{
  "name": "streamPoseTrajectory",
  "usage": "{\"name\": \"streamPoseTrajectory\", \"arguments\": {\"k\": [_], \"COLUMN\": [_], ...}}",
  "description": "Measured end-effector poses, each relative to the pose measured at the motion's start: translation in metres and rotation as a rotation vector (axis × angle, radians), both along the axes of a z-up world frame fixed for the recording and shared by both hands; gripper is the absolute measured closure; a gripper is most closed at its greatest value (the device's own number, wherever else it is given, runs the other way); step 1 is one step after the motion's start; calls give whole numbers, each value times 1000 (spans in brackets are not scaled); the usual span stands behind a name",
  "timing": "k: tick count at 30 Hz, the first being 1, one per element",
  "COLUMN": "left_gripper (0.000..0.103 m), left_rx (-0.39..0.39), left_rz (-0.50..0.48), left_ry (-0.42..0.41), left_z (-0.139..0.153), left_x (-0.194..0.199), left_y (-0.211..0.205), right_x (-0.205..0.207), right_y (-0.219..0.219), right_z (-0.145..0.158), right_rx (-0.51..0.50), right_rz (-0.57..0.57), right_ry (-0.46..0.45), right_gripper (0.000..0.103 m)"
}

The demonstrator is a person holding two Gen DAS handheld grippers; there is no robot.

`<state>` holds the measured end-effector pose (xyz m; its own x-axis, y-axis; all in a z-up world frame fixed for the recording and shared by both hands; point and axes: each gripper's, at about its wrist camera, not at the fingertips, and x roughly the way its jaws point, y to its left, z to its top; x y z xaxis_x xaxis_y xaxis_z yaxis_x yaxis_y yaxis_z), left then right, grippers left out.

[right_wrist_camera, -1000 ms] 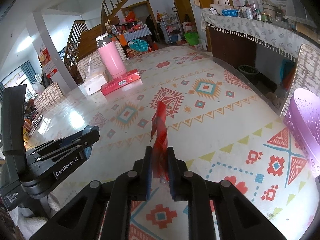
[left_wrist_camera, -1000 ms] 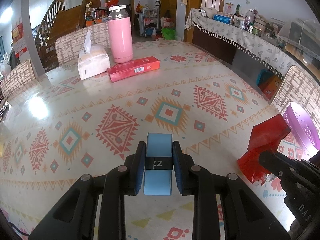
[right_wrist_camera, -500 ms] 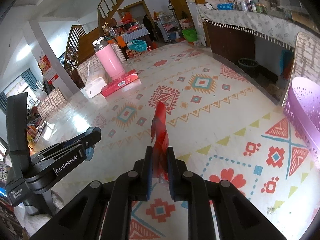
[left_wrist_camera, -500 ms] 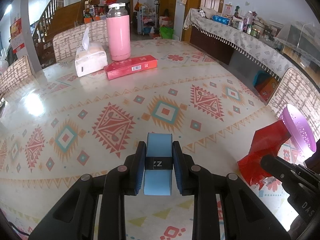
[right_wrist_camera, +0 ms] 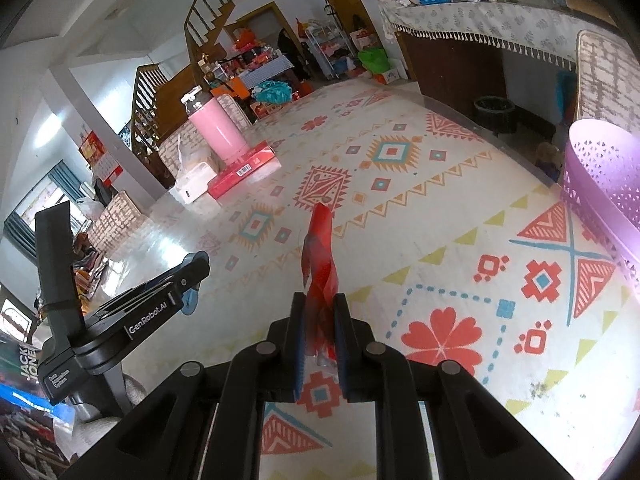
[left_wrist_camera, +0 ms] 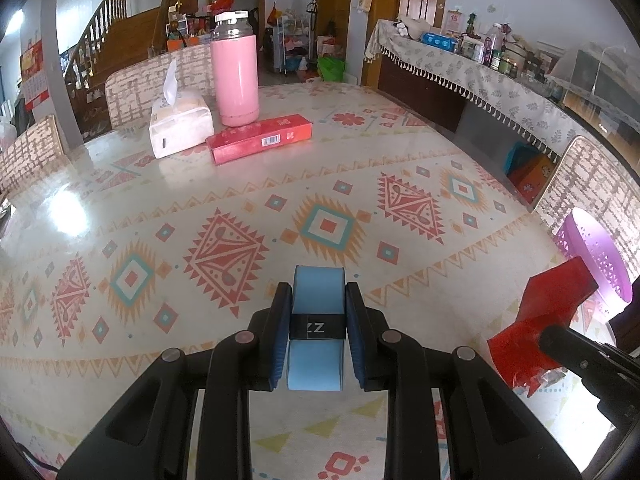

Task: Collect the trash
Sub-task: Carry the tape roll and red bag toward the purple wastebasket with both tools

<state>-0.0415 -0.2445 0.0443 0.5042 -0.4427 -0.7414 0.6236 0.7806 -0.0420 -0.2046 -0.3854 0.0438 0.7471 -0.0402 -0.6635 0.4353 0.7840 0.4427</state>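
Red wrapper (right_wrist_camera: 320,256), crinkled glossy plastic, clamped in our right gripper (right_wrist_camera: 320,344); perforated purple basket (right_wrist_camera: 600,176) at two o'clock; left gripper (left_wrist_camera: 318,332) grasps a flat blue packet (left_wrist_camera: 318,292).

Wooden staircase (left_wrist_camera: 120,36) at back, cloth-draped sideboard (left_wrist_camera: 480,76) at right, patterned table (left_wrist_camera: 240,208).

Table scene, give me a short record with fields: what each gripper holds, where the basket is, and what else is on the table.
left gripper: shut on blue roll
right gripper: shut on red wrapper, held clear of the table
purple basket: at table edge, right of the right gripper
far end of table: pink bottle, tissue pack, red box
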Motion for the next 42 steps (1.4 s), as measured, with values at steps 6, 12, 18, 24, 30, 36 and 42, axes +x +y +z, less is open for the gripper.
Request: {"name": "streamPoseTrajectory", "arguments": {"k": [6,12,18,24,30,36,42], "left_gripper": [78,78,78,78,78,78,78], "left_rx": [0,-37,-47,-61,-46,-30,-14], "left_rz": [-10,-66,-118,-156,-184,-171,-180], "left_ry": [-2,46,109,138,106,36,19], "left_z": [3,11,13,14,24,34,35], "left_x": [-4,-17,-45,-76,-102,-118,-128], "left_y": [-1,-6,-6,-13,-26,-38,-56], "right_x": [-9,-30,-50,-70,-90,-110,-123], "right_y": [-1,-10,-19,-22,-32,-46,-57], "right_z": [2,8,10,13,19,18,15], "right_rx": [5,10,24,26,5,20,28], "right_rz": [-1,-9,-5,-7,-26,-46,-51], "right_ry": [-5,-27,-52,-81,-109,-127,-129], "right_gripper": [89,89,89,89,89,89,89]}}
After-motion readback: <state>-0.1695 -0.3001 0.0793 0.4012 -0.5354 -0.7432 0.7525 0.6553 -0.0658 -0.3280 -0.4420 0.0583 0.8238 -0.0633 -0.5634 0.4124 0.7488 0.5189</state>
